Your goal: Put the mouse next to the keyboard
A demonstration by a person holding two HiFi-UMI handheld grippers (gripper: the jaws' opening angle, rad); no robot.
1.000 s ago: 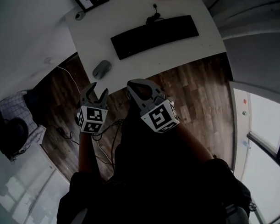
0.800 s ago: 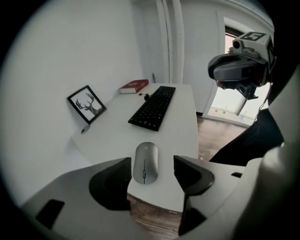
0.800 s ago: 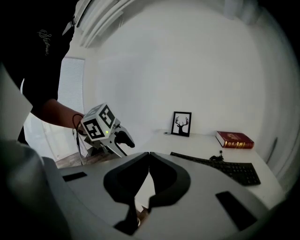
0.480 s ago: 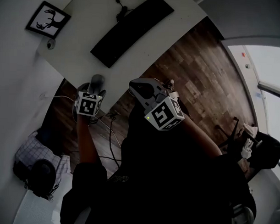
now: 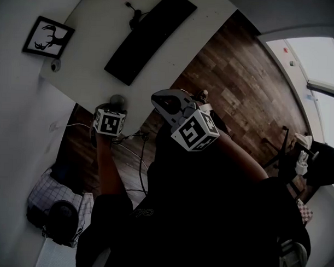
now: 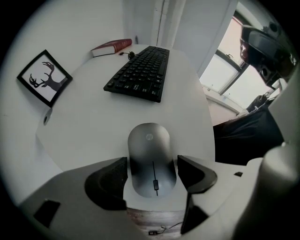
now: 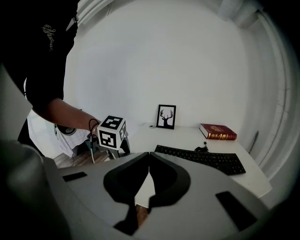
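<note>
Mouse (image 6: 149, 143) first: it lies at the near edge of the white desk (image 6: 89, 126), well apart from the black keyboard (image 6: 140, 75), which sits farther in toward the wall. So the task is barely begun. The left tool (image 6: 152, 165) points straight down over the mouse and straddles it, one dark pad on each flank, just beside the shell. Its jaws stand wide and have just been drawing in a little, with the mouse between them. I would not call it a grip yet, since neither pad seems to press. The right tool (image 7: 149, 161) is held back by the desk's near edge, its jaws pinched together on nothing.

The step in hand looks like the pick-up. Next, I'd judge, the left jaws need to close squarely on the mouse's flanks, low enough that the rounded shell doesn't squirt out. Then they can lift it clear and carry it across the bare desk toward the keyboard's end. A framed antler print (image 6: 44, 77) and a red book (image 6: 111, 47) stand out of the way.
</note>
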